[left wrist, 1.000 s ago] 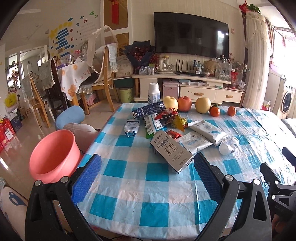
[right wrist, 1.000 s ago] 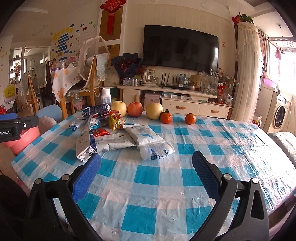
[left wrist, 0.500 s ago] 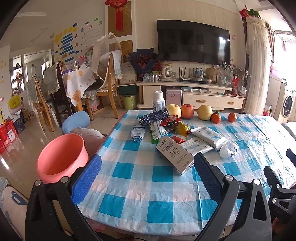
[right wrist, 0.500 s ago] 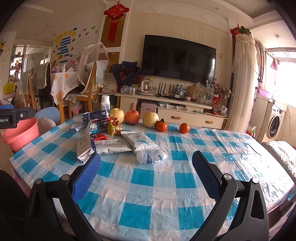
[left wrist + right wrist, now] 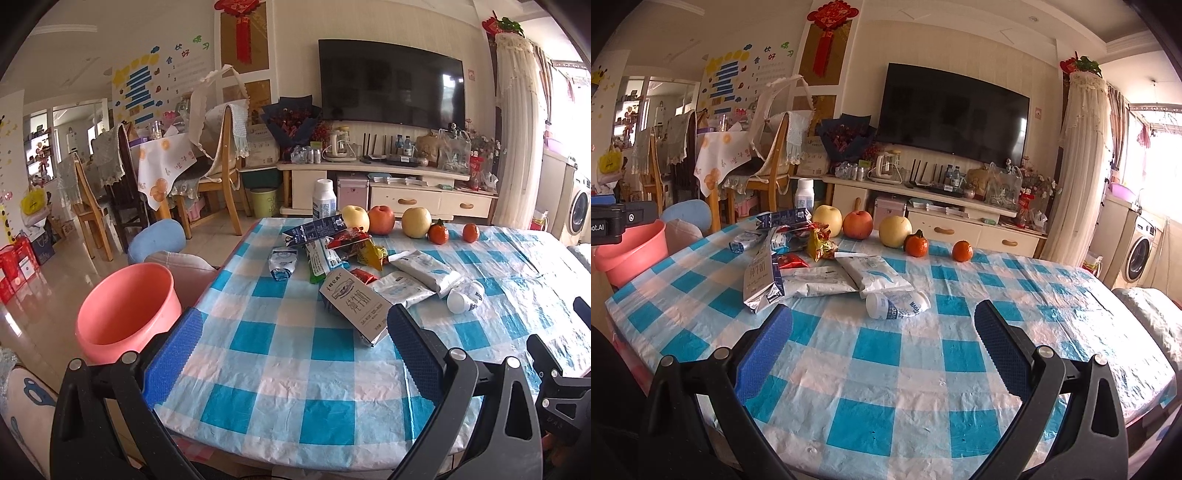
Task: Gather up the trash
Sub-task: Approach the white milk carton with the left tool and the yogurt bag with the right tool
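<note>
While both claws hang above the near edge of the table (image 5: pixel 295 369), neither holds anything. The left claw (image 5: pixel 291 350) has its blue-padded fingers (image 5: pixel 173 350) spread wide apart with only tablecloth between them. The right claw (image 5: pixel 882 350) is likewise spread wide and empty.

Trash lies in a loose cluster toward the far left part of the table. A flattened milk carton (image 5: pixel 352 304) lies nearest the left claw, just beyond its right finger. Two white pouches (image 5: pixel 849 277) lie side by side beyond the carton, one partly overlapping the other. A small white bottle (image 5: pixel 897 304) lies on its side just in front of them, nearest the right claw. Farther back are a dark blue carton (image 5: pixel 314 230), a crumpled small pouch (image 5: pixel 282 260) and red and yellow snack wrappers (image 5: pixel 356 245), touching or overlapping one another.

Behind the trash, along the far edge, stand a white bottle (image 5: pixel 324 199) upright, a row of three large fruits (image 5: pixel 380 219) and two small orange fruits (image 5: pixel 940 247).

A pink bucket (image 5: pixel 127 306) sits off the table's left side, beside the left claw, its opening facing up and toward the camera.
</note>
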A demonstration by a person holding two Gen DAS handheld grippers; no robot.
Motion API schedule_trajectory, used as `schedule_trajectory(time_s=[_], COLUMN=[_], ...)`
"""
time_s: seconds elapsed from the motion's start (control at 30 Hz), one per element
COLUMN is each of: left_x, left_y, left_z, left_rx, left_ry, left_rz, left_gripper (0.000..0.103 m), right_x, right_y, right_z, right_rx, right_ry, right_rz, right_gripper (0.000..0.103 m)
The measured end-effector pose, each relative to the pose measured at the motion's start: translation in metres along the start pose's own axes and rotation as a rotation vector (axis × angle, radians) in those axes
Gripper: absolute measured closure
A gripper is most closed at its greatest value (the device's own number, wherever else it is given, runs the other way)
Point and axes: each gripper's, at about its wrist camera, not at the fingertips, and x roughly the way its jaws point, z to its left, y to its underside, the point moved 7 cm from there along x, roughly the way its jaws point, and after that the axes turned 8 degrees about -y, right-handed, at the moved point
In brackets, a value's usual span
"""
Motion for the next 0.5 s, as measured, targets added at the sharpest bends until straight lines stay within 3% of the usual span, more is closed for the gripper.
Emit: schedule_trajectory(time_s=[0.5], left_x=[0.029], left_y=[0.021], left_z=[-0.005], left_rx=[0.01], left_ry=[-0.032], left_rz=[0.041], left_gripper=[0.004], right_x=[0.018], right_y=[0.013], right_z=[-0.004], right_rx=[0.024], right_ry=[-0.066], right_rz=[0.059], right_gripper=[0.004])
